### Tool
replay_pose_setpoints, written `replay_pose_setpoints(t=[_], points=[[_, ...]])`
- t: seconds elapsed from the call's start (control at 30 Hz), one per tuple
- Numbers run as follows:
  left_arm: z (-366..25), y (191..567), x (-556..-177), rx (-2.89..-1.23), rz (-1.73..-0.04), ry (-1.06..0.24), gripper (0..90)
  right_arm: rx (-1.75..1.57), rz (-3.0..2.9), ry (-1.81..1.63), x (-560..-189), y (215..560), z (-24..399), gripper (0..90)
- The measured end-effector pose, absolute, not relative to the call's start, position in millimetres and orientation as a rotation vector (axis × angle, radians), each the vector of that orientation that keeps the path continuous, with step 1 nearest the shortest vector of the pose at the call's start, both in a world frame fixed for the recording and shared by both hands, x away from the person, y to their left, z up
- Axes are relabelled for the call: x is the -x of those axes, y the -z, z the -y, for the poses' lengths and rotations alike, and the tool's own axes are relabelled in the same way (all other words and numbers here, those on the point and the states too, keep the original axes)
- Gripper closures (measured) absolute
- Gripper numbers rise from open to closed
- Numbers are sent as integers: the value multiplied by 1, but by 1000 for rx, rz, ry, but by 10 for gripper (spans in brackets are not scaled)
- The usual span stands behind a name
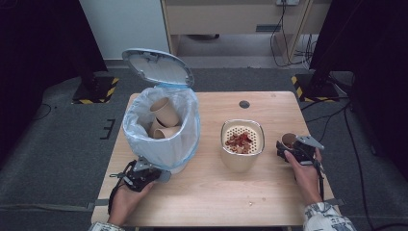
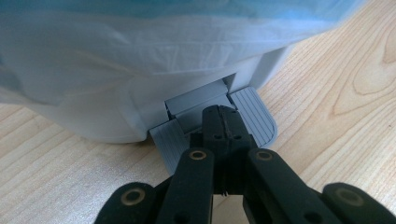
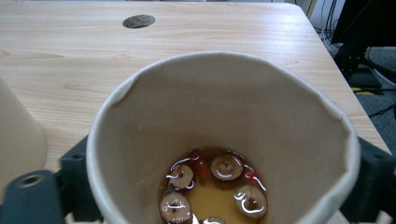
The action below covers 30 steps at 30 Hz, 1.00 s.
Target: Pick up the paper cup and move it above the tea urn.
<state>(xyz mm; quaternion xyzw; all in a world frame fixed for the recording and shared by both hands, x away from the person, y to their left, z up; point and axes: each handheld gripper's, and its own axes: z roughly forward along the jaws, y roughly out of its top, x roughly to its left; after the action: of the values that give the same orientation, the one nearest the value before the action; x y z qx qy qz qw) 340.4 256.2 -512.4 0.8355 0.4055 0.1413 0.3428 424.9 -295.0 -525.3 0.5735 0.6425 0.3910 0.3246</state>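
High view, nearest edge first: the left gripper (image 1: pixel 153 174) sits at 7 o'clock on the counter (image 1: pixel 207 190), jaws closed with nothing between them, tips pressing on the grey pedal (image 2: pixel 252 116) at the foot of the bin (image 1: pixel 163 139). The right gripper (image 1: pixel 290 147) at 4 o'clock is closed around a paper cup (image 3: pixel 224 140), held roughly upright; the right gripper view looks down into it at amber liquid with sliced dried fruit (image 3: pixel 219 186) at the bottom. Just left of that cup, near the counter centre, stands a cream strainer container (image 1: pixel 242 156) whose perforated insert carries a heap of red and brown solids (image 1: pixel 239 141). Farther back at 10 o'clock, the bin, lined with a pale blue bag, stands with its lid (image 1: pixel 158 67) raised, and discarded cups (image 1: pixel 163 120) lie inside. Judged from this layout, the step in hand appears to be emptying the held cup into the strainer, so that the liquid drains and the fruit stays on top. The next move would call for carrying the cup over the insert and tipping it slowly, then transferring the empty cup to the bin while the pedal remains depressed.
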Motion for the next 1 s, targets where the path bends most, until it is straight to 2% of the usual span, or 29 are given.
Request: replay_pose_setpoints(t=[0.13, 0.4, 1.0], points=[[-256, 512, -340, -2172, -1054, -368, 900, -1469, -1690, -1037, -426, 526, 295, 234], [-256, 512, -340, -2171, -1056, -366, 900, -1416, -1709, -1072, -424, 524, 297, 298], [-257, 512, -341, -2168, -1059, -358, 900, -1289, -1750, -1109, -430, 479, 295, 336]])
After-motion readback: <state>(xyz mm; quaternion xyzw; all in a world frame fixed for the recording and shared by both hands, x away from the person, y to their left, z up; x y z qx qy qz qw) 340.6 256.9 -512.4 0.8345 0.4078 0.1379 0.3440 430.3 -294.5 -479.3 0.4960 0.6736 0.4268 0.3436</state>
